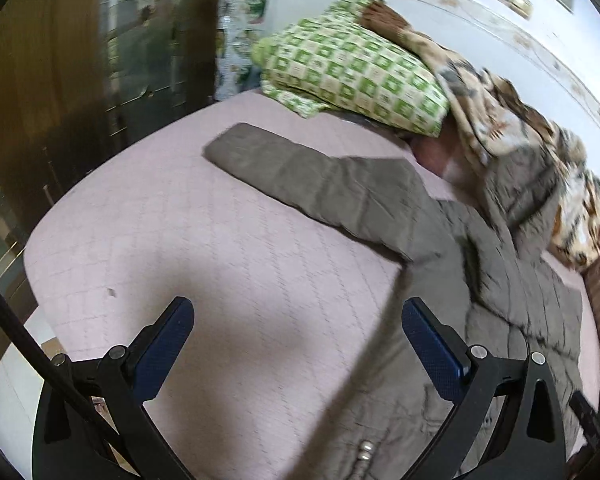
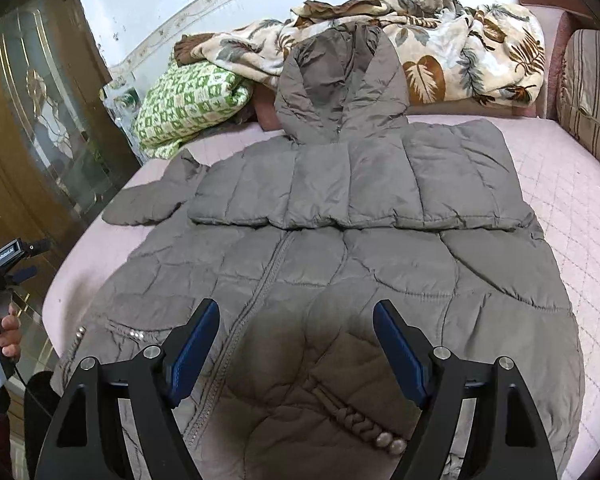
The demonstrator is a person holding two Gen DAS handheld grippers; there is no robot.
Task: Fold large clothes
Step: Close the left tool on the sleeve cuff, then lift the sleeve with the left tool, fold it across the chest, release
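Note:
A grey-brown quilted hooded coat [image 2: 340, 264] lies flat, front up, on a pink quilted bed [image 2: 572, 200]. One sleeve lies folded across its chest [image 2: 360, 188]; the other sleeve [image 1: 300, 176] stretches out to the side. The hood [image 2: 340, 88] rests against the bedding at the back. My right gripper [image 2: 296, 320] is open and empty above the coat's lower front by the zip. My left gripper [image 1: 298, 316] is open and empty above the bed beside the coat's edge; it also shows in the right wrist view [image 2: 4, 264] at the far left, held in a hand.
A green-and-white checked blanket [image 1: 352, 68] and a leaf-patterned blanket [image 2: 440, 48] are piled at the back of the bed. A dark wood cabinet with glass doors [image 2: 40, 120] stands to the left. A striped cushion [image 2: 592, 96] sits at the right.

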